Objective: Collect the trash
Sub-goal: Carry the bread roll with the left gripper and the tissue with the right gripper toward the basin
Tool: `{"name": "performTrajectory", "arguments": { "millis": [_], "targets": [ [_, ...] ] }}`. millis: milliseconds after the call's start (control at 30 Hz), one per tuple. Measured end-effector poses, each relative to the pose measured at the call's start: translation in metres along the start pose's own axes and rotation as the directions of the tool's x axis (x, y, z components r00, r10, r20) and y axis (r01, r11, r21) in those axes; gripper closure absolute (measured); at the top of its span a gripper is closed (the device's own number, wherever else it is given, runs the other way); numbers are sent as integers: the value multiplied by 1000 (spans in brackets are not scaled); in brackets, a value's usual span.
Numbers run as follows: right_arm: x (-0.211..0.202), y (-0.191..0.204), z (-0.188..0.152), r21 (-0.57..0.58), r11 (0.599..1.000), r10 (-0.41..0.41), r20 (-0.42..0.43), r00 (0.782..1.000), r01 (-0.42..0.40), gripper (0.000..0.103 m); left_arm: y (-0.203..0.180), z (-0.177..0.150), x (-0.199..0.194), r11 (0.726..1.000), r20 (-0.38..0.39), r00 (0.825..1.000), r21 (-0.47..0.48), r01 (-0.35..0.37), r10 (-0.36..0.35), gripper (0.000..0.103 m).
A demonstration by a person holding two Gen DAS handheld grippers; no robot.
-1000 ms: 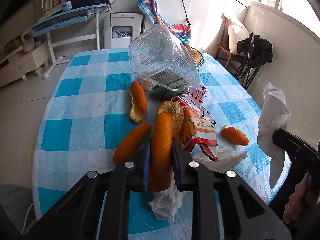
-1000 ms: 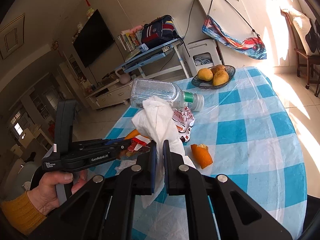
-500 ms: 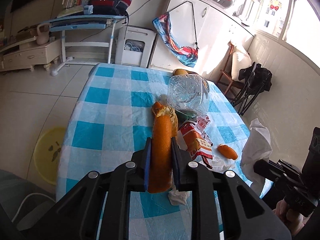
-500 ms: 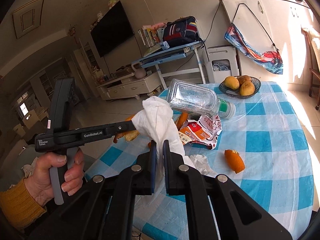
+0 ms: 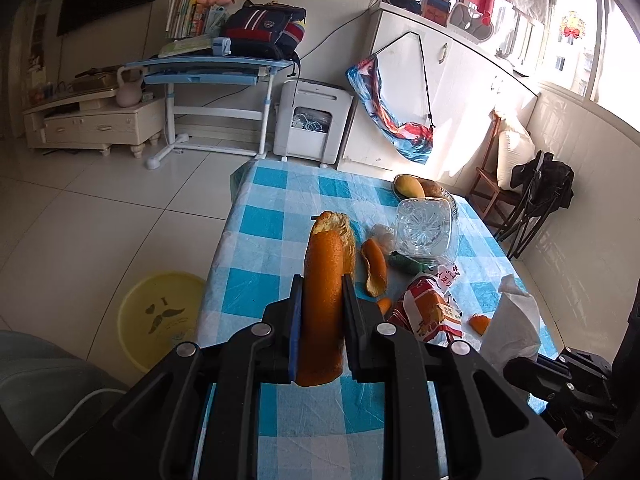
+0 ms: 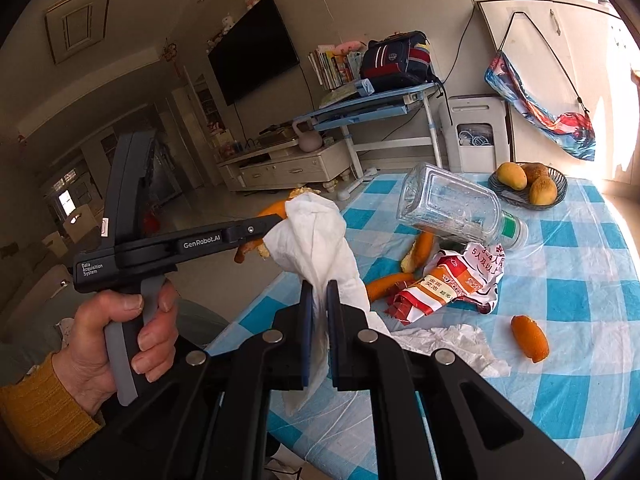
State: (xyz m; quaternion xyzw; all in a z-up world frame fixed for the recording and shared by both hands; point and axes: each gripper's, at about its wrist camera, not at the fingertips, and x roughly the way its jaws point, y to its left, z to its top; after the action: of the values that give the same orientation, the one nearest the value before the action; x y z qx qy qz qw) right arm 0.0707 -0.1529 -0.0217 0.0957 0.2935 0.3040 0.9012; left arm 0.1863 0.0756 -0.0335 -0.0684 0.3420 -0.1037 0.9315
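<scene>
Midway through cleanup: peel (image 5: 323, 304) pinched in left gripper (image 5: 322, 304), tissue (image 6: 320, 240) in right gripper (image 6: 319, 312); bottle (image 6: 452, 204), wrapper (image 6: 448, 284), scraps left on table (image 6: 580, 280).

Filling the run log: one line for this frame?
left gripper: shut on peel | right gripper: shut on tissue | both above table | bottle, wrapper remain

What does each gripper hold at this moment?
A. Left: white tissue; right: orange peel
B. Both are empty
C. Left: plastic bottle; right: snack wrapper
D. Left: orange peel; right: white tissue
D: the left gripper is shut on a long orange peel, and the right gripper pinches a white tissue.
</scene>
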Motion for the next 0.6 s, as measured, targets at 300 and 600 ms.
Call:
{"name": "performTrajectory", "arguments": {
  "millis": [300,600],
  "targets": [
    [51,15,27,-24,998,63,-20,998,-63,95,42,29,-10,996,18,996,-38,-84,85,85],
    [109,31,60,-59,990,127,-40,991,-130,95,105,74,1,977,23,978,-52,-207,209,85]
  ]
}}
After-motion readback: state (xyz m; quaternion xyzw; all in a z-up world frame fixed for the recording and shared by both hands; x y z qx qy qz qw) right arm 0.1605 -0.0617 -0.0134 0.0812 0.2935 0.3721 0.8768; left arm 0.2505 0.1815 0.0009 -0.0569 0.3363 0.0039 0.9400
